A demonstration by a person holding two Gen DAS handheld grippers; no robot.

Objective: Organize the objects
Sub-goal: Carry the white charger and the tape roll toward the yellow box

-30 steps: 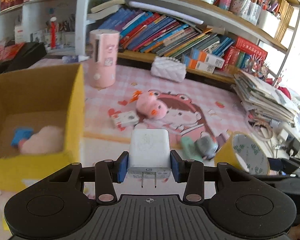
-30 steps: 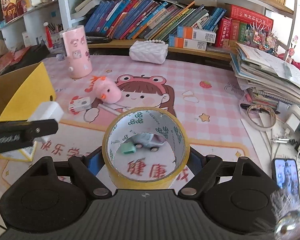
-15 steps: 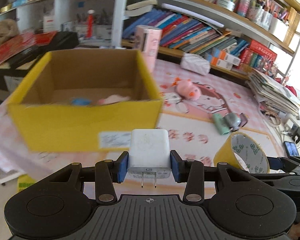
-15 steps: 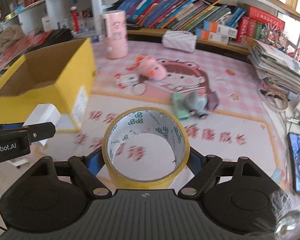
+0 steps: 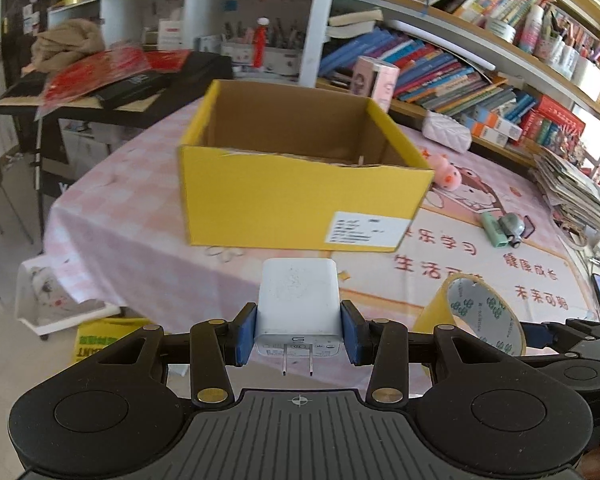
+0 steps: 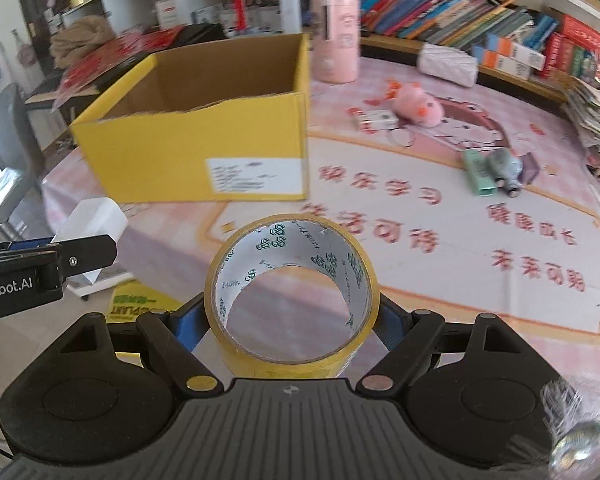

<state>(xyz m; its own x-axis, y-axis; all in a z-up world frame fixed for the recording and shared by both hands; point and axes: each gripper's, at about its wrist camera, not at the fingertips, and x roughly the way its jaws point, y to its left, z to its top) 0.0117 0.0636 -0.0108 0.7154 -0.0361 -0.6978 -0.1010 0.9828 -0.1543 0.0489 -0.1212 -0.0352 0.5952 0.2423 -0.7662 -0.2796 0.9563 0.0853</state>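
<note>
Left wrist view shows your left gripper [image 5: 298, 334] clamped on a small white plastic plug-in charger [image 5: 297, 304], its blue pads [image 5: 246, 332] pressing the charger's two sides and its two metal prongs pointing back toward the camera. Beyond it stands an open yellow cardboard box with a white label [image 5: 300, 196] on a pink checked tablecloth printed with a cartoon girl and red characters [image 5: 440, 264]. You hold the charger in the air, short of the box's near wall and above the cloth's near edge.

To your right, your right gripper [image 6: 292, 320] holds a wide roll of yellow packing tape [image 6: 292, 292], gripped across its outer faces so that the printed inner core faces the camera. The jaws stand wide, filled by the roll. It too hangs above the cloth, nearer than the box and to the right of it.

Farther along the cloth lie a pink plush toy [image 6: 418, 106], a small white card-like box [image 6: 376, 119] just beside it, and a pale green rectangular case [image 6: 478, 172] touching a small grey toy car [image 6: 504, 168]. A pink cylindrical container [image 6: 338, 38] stands upright behind the box, and a white quilted pouch [image 6: 448, 65] rests by the bookshelf of colourful books [image 5: 440, 68].
</note>
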